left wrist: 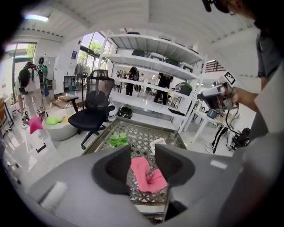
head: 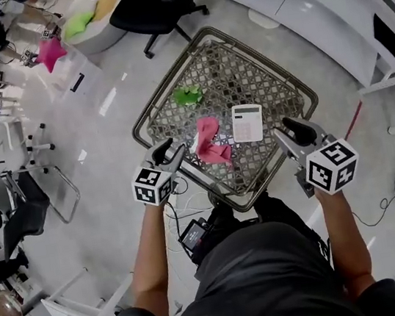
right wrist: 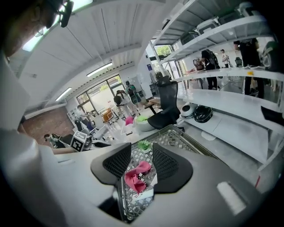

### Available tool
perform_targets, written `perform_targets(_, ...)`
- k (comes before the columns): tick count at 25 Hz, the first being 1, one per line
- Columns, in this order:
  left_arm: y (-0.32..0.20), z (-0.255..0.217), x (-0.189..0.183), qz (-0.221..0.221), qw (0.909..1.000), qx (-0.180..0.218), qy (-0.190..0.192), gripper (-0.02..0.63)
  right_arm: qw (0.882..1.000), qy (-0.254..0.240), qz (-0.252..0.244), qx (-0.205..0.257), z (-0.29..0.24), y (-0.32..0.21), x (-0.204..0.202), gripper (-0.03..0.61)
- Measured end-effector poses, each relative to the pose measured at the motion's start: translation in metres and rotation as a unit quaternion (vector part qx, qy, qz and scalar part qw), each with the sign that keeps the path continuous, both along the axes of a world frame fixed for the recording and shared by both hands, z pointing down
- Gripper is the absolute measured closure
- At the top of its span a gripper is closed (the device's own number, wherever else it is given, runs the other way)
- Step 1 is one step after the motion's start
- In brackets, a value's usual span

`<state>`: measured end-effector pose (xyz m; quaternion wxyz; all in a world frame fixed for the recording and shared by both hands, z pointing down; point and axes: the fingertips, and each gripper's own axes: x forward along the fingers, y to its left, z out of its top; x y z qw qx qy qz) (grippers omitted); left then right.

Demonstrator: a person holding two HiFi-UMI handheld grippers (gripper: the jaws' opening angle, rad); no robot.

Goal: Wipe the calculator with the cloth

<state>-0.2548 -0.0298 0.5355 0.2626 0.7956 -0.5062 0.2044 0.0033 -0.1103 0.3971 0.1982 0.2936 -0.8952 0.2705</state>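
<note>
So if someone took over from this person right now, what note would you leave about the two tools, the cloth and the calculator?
Left tool: open, empty, in the air at the table's near-left edge.
Right tool: open, empty, at the near-right edge.
Pink cloth: crumpled on the table, just left of the calculator in the head view; nothing holds it.
Calculator: lying flat on the table.
Done: the pictures cannot show whether any wiping took place.
Left: probably grip the pink cloth and wipe the calculator.
</note>
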Motion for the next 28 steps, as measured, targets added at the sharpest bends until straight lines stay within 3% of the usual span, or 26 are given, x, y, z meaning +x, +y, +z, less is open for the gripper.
perform_targets(8,-0.001,-0.058,-0.012,-0.015,0.9980,0.061,-0.003,0.425,0.998,-0.042,0.001,0.039,-0.034,-0.006,-0.007,0.426)
perform_targets(13,0.001,-0.092,-0.023,-0.023,0.9953,0.094,-0.004,0.425,0.998,-0.020,-0.004,0.058,-0.043,-0.005,-0.011,0.428)
perform_targets(28,0.023,-0.153,-0.029,-0.046,0.9862,0.159,-0.011,0.425,0.993,-0.036,0.002,0.108,-0.083,0.006,-0.001,0.434)
